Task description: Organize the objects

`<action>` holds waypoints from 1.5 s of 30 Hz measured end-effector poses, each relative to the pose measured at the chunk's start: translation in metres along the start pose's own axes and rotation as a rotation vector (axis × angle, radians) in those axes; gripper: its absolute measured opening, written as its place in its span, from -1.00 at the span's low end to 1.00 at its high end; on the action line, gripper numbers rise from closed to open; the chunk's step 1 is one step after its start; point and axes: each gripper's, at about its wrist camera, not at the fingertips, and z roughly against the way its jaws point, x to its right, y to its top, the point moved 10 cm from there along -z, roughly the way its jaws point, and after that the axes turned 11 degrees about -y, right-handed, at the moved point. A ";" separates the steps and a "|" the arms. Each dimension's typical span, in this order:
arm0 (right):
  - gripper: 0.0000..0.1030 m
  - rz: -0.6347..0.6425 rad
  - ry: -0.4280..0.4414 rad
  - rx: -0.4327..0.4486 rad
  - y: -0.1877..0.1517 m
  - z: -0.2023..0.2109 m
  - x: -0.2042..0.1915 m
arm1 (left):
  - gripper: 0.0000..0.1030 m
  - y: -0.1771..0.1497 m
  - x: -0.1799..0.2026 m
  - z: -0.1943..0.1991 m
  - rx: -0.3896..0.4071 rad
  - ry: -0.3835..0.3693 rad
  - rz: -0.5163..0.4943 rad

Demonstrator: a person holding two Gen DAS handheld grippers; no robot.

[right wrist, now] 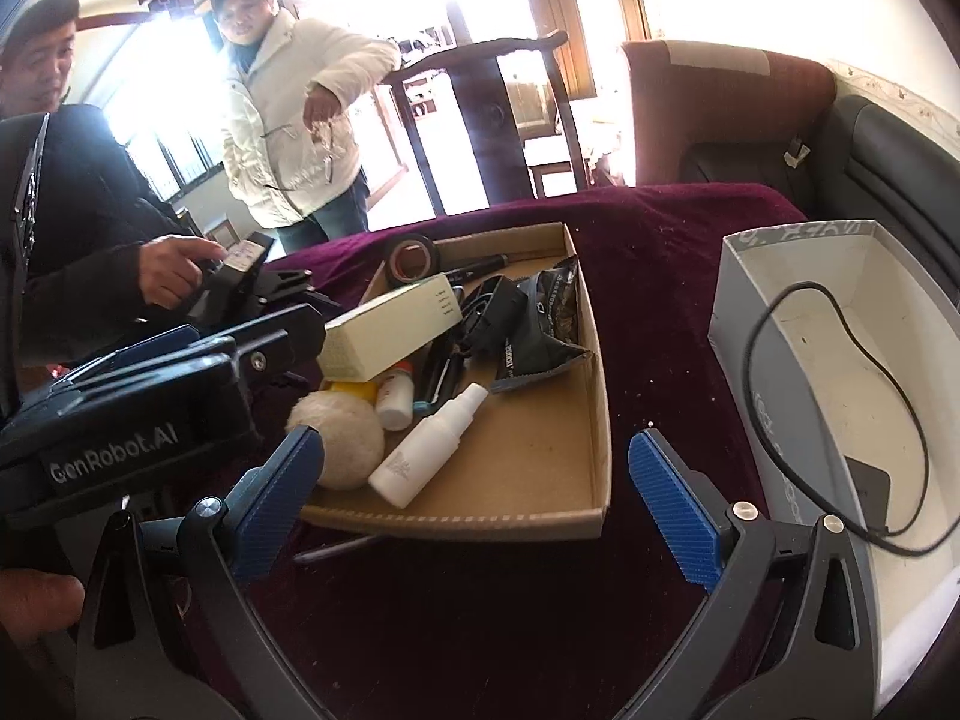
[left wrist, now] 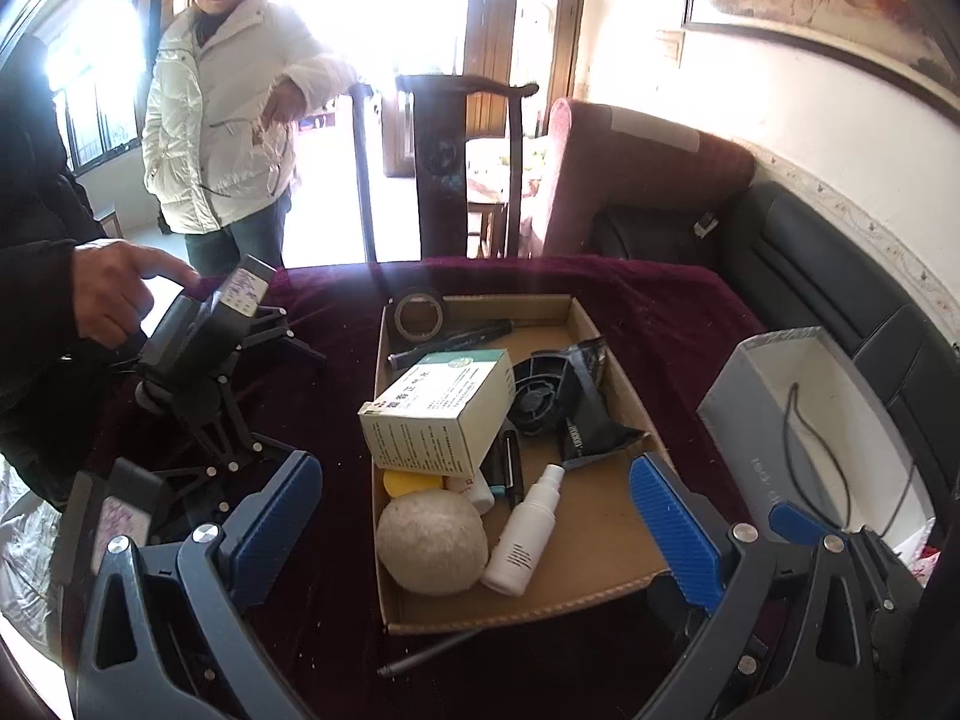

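2 grippers are out and both are empty. The left gripper (left wrist: 474, 510) has its blue pads spread wide, and so does the right gripper (right wrist: 474, 498). I think they are wide so they are ready to grab something chunky.

Both point down and forward at the cardboard tray (left wrist: 606, 588), which sits on the bench (left wrist: 336, 588) with its dark red cloth. The left gripper is near the tray's front edge. The right gripper is a bit more to the right, between the tray and the grey box (right wrist: 798, 312).

Lots of things are piled in the tray: a fuzzy ball (left wrist: 431, 542), a white spray bottle (left wrist: 525, 531), a white carton (left wrist: 441, 414), a black fan (left wrist: 540, 390) and a roll of tape (left wrist: 419, 313). They lie all mixed up. The grey box just beside the tray holds a black cable (right wrist: 840, 324), so maybe things get sorted into it.
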 end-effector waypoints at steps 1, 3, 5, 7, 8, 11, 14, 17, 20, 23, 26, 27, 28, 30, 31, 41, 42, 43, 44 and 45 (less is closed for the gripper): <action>0.99 -0.004 0.003 0.004 -0.001 0.005 0.001 | 1.00 -0.001 0.001 0.005 0.005 -0.004 0.008; 0.99 -0.008 0.012 0.011 -0.004 0.013 0.001 | 1.00 -0.005 0.003 0.014 0.001 -0.020 0.032; 0.99 -0.005 0.021 0.019 -0.007 0.021 0.000 | 1.00 -0.013 0.003 0.021 -0.015 -0.008 0.034; 0.99 0.001 0.029 0.028 -0.011 0.031 -0.001 | 1.00 -0.025 0.004 0.026 -0.034 0.009 0.021; 0.99 0.005 0.030 0.035 -0.013 0.036 -0.002 | 1.00 -0.032 0.005 0.028 -0.036 0.010 0.016; 0.99 0.058 0.009 0.057 -0.021 0.049 -0.004 | 1.00 -0.045 0.004 0.038 -0.039 0.014 0.025; 0.99 0.093 0.001 0.081 -0.029 0.066 -0.006 | 1.00 -0.052 0.001 0.059 -0.014 -0.002 0.042; 0.99 0.108 -0.030 0.127 -0.034 0.090 0.003 | 1.00 -0.055 -0.009 0.087 0.036 0.019 0.016; 0.99 0.120 -0.081 0.149 -0.040 0.109 0.019 | 0.99 -0.070 -0.024 0.105 0.032 0.016 0.030; 0.99 0.075 -0.069 0.093 -0.062 0.120 0.034 | 0.99 -0.103 -0.030 0.108 -0.032 -0.027 0.062; 0.99 0.024 -0.028 -0.063 -0.109 0.109 0.035 | 0.99 -0.144 -0.029 0.102 -0.116 -0.051 0.072; 0.99 0.031 -0.017 -0.096 -0.122 0.106 0.030 | 0.99 -0.156 -0.028 0.099 -0.145 -0.056 0.075; 0.99 0.043 -0.009 -0.124 -0.133 0.104 0.026 | 0.99 -0.167 -0.027 0.095 -0.176 -0.061 0.080; 0.99 0.080 0.025 -0.187 -0.159 0.100 0.011 | 0.99 -0.188 -0.026 0.088 -0.244 -0.071 0.090; 0.99 0.094 0.041 -0.207 -0.167 0.100 0.005 | 0.99 -0.193 -0.025 0.087 -0.258 -0.074 0.090; 0.99 0.033 0.085 -0.179 -0.182 0.128 0.005 | 0.99 -0.211 -0.009 0.096 -0.297 -0.131 0.044; 0.99 0.015 0.083 -0.186 -0.184 0.128 0.007 | 0.99 -0.211 -0.009 0.097 -0.297 -0.130 0.041; 0.99 -0.001 0.081 -0.193 -0.186 0.127 0.008 | 0.99 -0.212 -0.010 0.099 -0.297 -0.129 0.039; 0.99 -0.010 0.080 -0.199 -0.186 0.127 0.008 | 0.99 -0.213 -0.013 0.100 -0.297 -0.126 0.040; 0.99 -0.015 0.078 -0.205 -0.188 0.125 0.008 | 0.99 -0.212 -0.014 0.101 -0.295 -0.122 0.041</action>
